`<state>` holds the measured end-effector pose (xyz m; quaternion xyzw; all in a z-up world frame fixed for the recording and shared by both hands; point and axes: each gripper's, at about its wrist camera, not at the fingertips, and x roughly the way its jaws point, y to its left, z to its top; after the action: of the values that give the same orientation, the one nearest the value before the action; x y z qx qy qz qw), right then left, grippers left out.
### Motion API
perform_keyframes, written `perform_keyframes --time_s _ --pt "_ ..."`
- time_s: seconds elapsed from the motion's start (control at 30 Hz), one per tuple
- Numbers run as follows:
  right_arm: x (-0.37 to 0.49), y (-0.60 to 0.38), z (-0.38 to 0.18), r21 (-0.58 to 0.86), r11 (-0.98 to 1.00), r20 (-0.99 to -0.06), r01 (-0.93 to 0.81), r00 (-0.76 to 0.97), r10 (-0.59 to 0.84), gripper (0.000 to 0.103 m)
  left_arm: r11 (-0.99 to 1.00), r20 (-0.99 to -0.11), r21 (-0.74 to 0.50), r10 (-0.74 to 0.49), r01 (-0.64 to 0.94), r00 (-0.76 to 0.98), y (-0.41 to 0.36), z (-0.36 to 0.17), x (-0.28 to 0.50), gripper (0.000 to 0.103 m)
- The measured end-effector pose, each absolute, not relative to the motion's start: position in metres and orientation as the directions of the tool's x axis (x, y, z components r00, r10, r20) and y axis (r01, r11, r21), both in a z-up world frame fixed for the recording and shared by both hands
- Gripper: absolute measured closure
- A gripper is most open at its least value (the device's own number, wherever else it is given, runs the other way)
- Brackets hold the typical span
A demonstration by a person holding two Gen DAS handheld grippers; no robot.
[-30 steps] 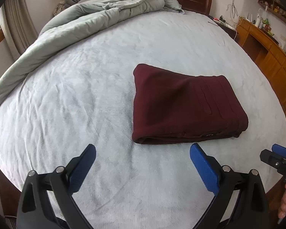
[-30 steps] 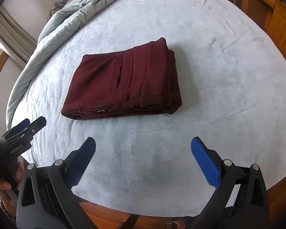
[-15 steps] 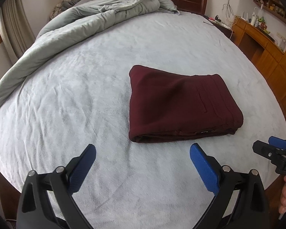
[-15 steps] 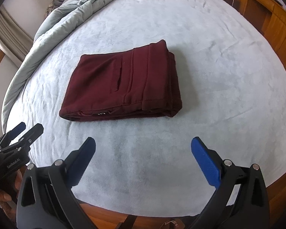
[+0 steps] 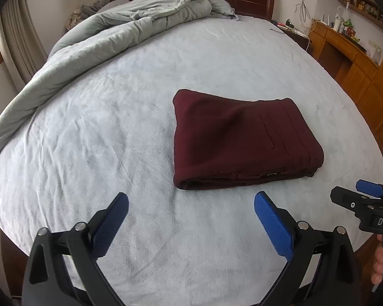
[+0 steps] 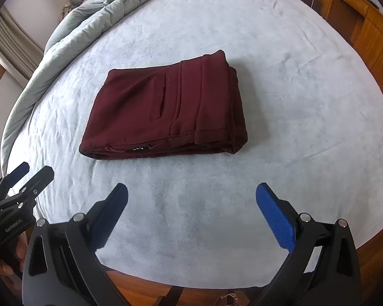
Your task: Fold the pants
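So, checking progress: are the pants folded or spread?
Folded: the pants lie as a compact stacked rectangle on the bed, layered edges showing, both grippers clear.

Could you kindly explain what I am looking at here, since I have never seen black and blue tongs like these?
A person holds one claw in each hand, each with a camera looking forward along its fingers. One picture is from the left claw, the other from the right claw. Both are open and hold nothing. Each view also catches the other claw at its edge. On the bed lie dark red pants, folded into a neat block, apart from both claws. A grey duvet is bunched at the far side.
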<state>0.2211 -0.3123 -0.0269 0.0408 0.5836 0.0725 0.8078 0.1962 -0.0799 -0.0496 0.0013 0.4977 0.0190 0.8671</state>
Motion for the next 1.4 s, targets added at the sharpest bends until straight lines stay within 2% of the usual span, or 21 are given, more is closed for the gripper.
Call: perform_keyframes --time_s 1.4 --pt "0.219 -0.307 -0.038 0.122 0.99 -0.944 -0.07 0.3 0.137 0.003 0.999 -0.877 0.034 0.039 -0.019 0.479 -0.08 -0.058 0.198 0.004"
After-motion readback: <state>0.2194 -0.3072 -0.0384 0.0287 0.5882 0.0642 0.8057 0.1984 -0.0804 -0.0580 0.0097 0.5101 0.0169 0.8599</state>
